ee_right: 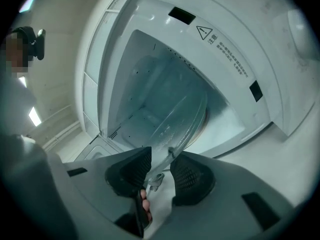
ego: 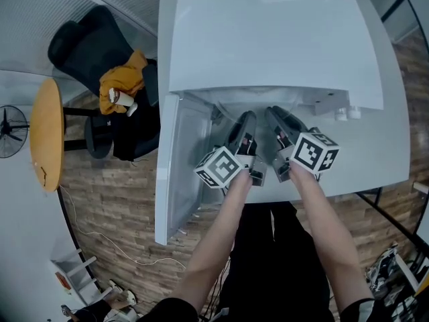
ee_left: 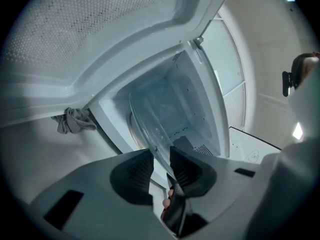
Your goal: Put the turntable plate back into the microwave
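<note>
The white microwave (ego: pixel 268 39) stands on a white table (ego: pixel 395 146), its door (ego: pixel 175 166) swung open to the left. Both grippers reach side by side into the opening. My left gripper (ego: pixel 247 118) is shut on the rim of the clear glass turntable plate (ee_left: pixel 155 119); its pads (ee_left: pixel 185 170) clamp the edge. My right gripper (ego: pixel 273 113) grips the same plate (ee_right: pixel 180 114) on its other side, the rim between its ribbed pads (ee_right: pixel 187 176). The plate is tilted and extends into the cavity (ee_left: pixel 192 96). In the head view the plate is hidden by the microwave's top.
A grey rag (ee_left: pixel 74 120) lies on the table beside the microwave. Left of the table stand a black chair with a yellow garment (ego: pixel 120 86), a round wooden table (ego: pixel 47 133) and a fan (ego: pixel 10 133). The cavity walls are close on both sides of the plate.
</note>
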`<state>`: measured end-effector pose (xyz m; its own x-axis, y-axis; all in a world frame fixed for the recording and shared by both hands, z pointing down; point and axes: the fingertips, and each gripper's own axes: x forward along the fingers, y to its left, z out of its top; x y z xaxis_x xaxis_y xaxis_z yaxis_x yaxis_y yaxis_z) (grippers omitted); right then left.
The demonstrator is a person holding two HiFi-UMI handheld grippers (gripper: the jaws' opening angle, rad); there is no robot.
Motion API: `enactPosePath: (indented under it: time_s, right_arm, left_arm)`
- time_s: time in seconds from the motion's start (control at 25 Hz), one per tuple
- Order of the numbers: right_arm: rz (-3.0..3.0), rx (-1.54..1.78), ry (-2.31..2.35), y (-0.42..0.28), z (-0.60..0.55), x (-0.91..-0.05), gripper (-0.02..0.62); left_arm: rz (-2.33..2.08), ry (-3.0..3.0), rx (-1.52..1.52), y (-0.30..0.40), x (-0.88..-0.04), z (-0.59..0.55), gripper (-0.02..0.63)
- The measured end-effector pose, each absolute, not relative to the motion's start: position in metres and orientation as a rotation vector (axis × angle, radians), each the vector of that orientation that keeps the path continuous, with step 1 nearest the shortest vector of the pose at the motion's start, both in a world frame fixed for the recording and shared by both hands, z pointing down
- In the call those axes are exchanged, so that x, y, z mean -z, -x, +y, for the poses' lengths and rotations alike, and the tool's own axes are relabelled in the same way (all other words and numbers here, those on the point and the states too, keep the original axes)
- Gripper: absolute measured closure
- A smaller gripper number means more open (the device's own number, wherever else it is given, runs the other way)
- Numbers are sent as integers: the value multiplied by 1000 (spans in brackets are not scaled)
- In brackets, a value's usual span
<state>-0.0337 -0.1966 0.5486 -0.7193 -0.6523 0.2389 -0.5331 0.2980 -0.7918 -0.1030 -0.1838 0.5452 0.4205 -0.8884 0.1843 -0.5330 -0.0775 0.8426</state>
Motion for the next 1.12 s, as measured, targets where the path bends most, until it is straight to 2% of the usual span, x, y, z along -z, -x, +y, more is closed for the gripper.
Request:
enactPosePath:
  time_s: [1.12]
  right_arm:
    - [2345,1452,1200,29,-248,-568,459]
  left_arm:
    - [-1202,-1705,450,97,-568,-235,509]
